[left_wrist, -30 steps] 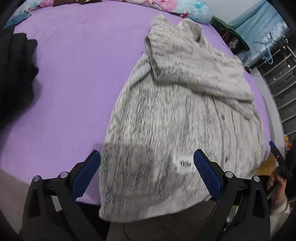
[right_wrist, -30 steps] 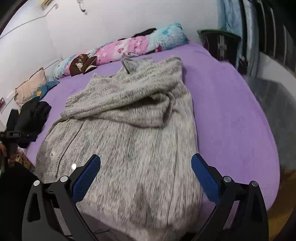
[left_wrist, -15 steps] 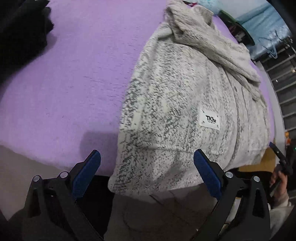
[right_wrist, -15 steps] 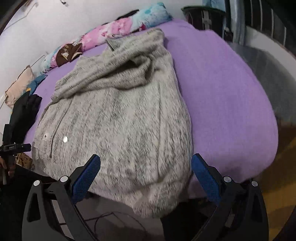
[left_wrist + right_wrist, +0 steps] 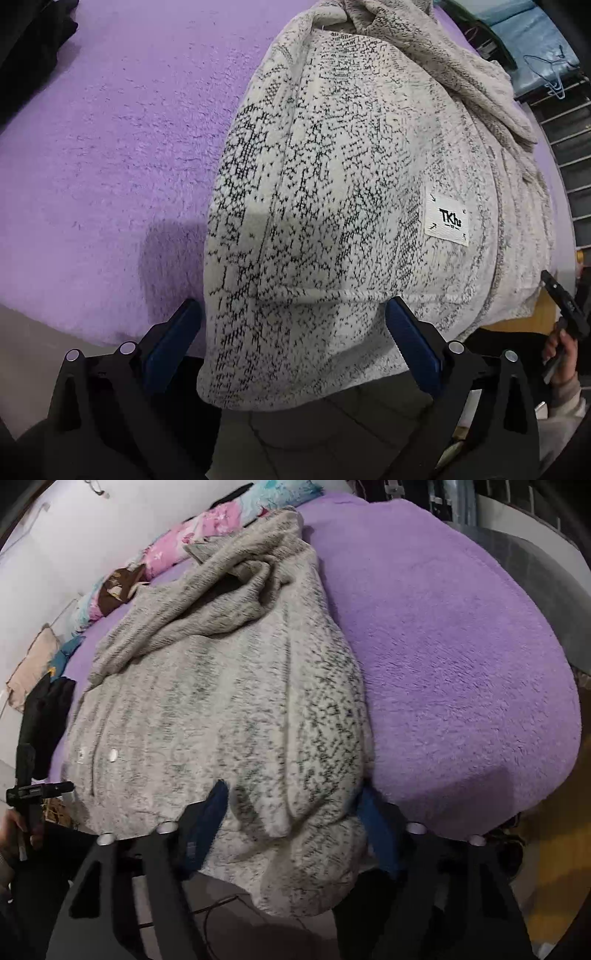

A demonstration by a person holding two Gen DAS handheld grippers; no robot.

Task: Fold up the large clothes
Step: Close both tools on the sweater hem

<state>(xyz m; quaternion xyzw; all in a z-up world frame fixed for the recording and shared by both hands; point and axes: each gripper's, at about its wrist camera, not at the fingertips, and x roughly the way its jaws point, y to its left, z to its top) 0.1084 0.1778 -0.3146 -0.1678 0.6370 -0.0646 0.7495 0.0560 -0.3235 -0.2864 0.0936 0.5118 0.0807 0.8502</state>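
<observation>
Left wrist view: fuzzy grey sweater [image 5: 332,184] on the purple blanket [image 5: 110,147], hem overhanging its edge.
Left tongs [image 5: 291,332] gape around the hem; right tongs [image 5: 291,808], just closing, straddle bunched knit, grip unclear.

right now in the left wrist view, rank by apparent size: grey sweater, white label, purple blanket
1. grey sweater, though nearer the camera, so unsure against 2
2. purple blanket
3. white label, clearly smallest

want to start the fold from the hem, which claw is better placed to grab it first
Right. The right claw has just been closing, its pads already bunching the grey knit cardigan's hem corner between them. The left claw straddles its corner of the hem, wide open, pads not pressing.
</observation>
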